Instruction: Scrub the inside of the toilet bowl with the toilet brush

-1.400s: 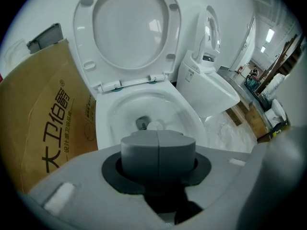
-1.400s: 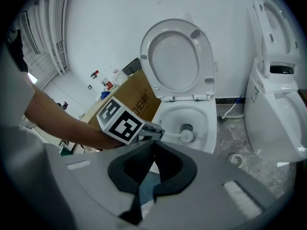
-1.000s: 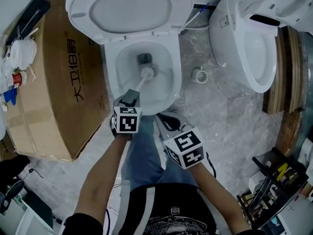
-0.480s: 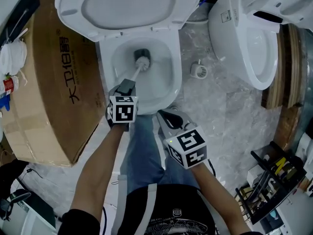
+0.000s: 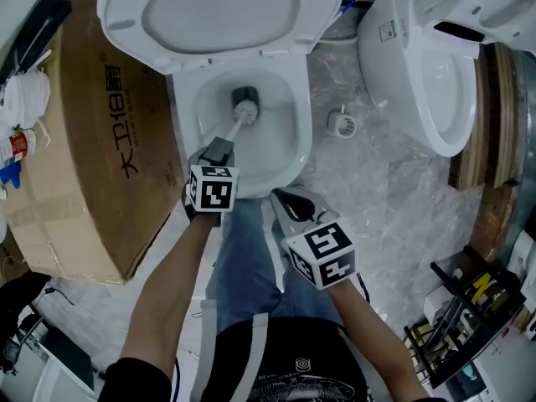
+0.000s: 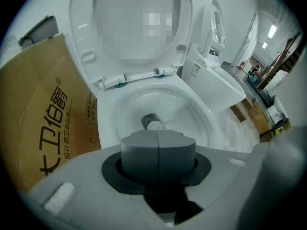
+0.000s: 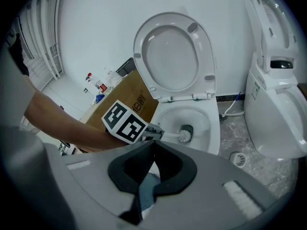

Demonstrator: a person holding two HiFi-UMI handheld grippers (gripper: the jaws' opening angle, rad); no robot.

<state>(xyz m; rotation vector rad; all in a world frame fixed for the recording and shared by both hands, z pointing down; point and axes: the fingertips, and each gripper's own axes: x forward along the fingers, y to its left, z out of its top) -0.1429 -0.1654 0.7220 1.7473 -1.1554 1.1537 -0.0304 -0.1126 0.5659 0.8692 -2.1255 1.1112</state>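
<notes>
The white toilet bowl (image 5: 297,141) stands at top centre with its seat and lid (image 5: 219,11) raised. A toilet brush (image 5: 244,110) has its white bristle head down at the dark drain opening inside the bowl. My left gripper (image 5: 220,149) is shut on the brush handle just over the bowl's front rim. In the left gripper view the jaws (image 6: 158,150) meet, and the brush head (image 6: 154,125) shows beyond them. My right gripper (image 5: 289,201) hangs shut and empty below the bowl, over the person's jeans. It looks at the brush (image 7: 184,134) from behind.
A big cardboard box (image 5: 92,141) stands against the toilet's left side, with bottles (image 5: 17,145) beyond it. A second white toilet (image 5: 427,65) sits at the right. A small floor drain (image 5: 340,124) lies between them. A black rack (image 5: 469,308) is at bottom right.
The brush head has slid from the middle of the bowl back to the drain opening. Over the last half second both grippers have barely moved.
</notes>
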